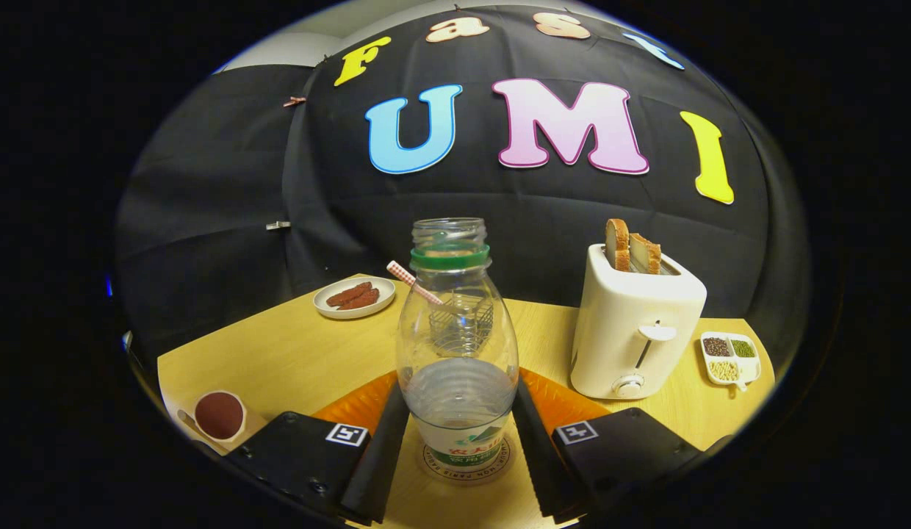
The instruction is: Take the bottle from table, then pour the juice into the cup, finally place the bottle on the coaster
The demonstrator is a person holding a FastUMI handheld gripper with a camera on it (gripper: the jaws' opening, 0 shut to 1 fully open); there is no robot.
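The claw (459, 448) hugs the open bottle (457, 345) low on its sides, both fingers pressed against it, as it stands on the coaster (466, 464) on the surface (294, 360). Little liquid remains inside, so this looks like the final placing; next, let go and back away without tipping it. Beyond the bottle stands a glass cup (463, 323) holding a straw (415, 284).

bottle (458, 345) upright on coaster (466, 463) | claw (459, 441) fingers flank bottle, contact unclear
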